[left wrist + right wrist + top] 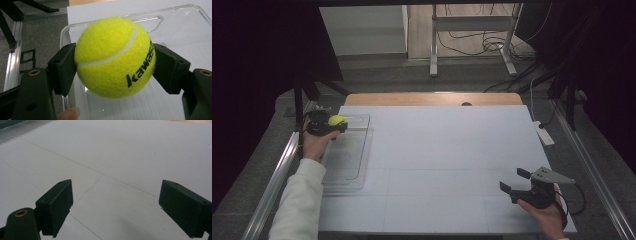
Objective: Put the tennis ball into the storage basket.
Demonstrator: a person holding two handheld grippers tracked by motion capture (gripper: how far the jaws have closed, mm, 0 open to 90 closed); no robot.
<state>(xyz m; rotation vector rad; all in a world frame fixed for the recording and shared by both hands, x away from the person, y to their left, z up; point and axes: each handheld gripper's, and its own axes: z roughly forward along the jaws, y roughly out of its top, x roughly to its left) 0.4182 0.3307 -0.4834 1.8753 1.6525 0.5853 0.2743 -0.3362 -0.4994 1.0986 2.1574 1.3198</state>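
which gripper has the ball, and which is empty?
The left gripper is shut on the yellow tennis ball, held over the clear plastic tray. The right gripper is open over the bare white table.

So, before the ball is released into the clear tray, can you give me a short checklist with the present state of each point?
1. Left claw shut on the tennis ball: ok.
2. Ball gripped on both sides by the pads: ok.
3. Ball above the clear tray: ok.
4. Tray lies flat on the table: ok.
5. Right claw open, apart from the tray: ok.
6. Height of ball over tray floor: cannot tell.
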